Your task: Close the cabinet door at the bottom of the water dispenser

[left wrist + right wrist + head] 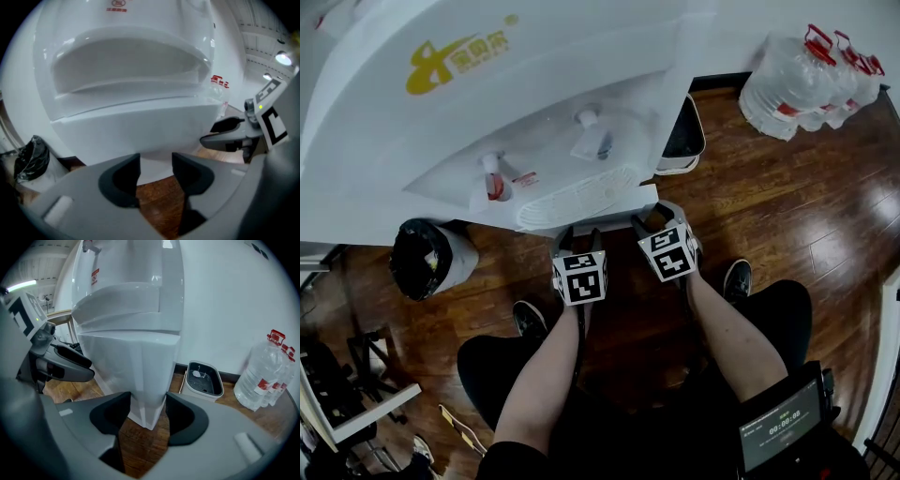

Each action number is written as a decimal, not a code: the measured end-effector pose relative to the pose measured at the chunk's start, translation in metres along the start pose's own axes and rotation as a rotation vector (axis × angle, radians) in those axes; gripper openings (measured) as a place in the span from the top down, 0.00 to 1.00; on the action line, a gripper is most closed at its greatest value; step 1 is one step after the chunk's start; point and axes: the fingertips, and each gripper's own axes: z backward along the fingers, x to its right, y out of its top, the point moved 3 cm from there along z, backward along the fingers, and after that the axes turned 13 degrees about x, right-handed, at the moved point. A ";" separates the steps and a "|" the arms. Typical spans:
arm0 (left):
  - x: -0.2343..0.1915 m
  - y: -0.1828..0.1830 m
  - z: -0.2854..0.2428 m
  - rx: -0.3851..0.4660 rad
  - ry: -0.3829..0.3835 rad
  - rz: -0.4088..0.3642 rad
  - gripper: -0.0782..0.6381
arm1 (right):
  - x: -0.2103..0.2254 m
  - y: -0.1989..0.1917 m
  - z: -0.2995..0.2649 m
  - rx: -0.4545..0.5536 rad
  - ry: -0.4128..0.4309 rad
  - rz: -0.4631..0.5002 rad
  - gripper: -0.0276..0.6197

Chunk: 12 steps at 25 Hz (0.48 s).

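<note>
i held my left gripper (155,161) low in front of the water dispenser (441,112), its 2 jaws apart with nothing between them but the wooden floor (787,206) and the bottom edge of the white cabinet door (140,126), which filled the middle of the left gripper view just beyond the tips. my right gripper (147,401) sat beside it, to the right in the head view, jaws spread wide. in the right gripper view the white lower corner of the cabinet stood in the gap between them, close to both pads, though i could not tell whether either pad touched it, nor whether the door was fully shut. in the head view both tools sat at the centre of the frame, just under the dispenser's front edge, below the 2 taps (492,175). a bin lined with a black bag (427,258) stood at the left, a small white container (684,131) against the wall at the upper right, and water bottles (811,80) in the top right corner.
</note>
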 end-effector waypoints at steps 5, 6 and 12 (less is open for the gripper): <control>-0.006 0.005 0.004 0.004 0.056 0.110 0.61 | 0.001 0.002 -0.003 0.003 0.024 0.029 0.59; -0.006 0.006 0.003 0.005 0.060 0.120 0.61 | 0.001 0.003 -0.003 0.004 0.026 0.043 0.59; -0.007 0.008 0.001 0.002 0.059 0.125 0.61 | 0.005 0.006 -0.010 0.001 0.033 0.060 0.59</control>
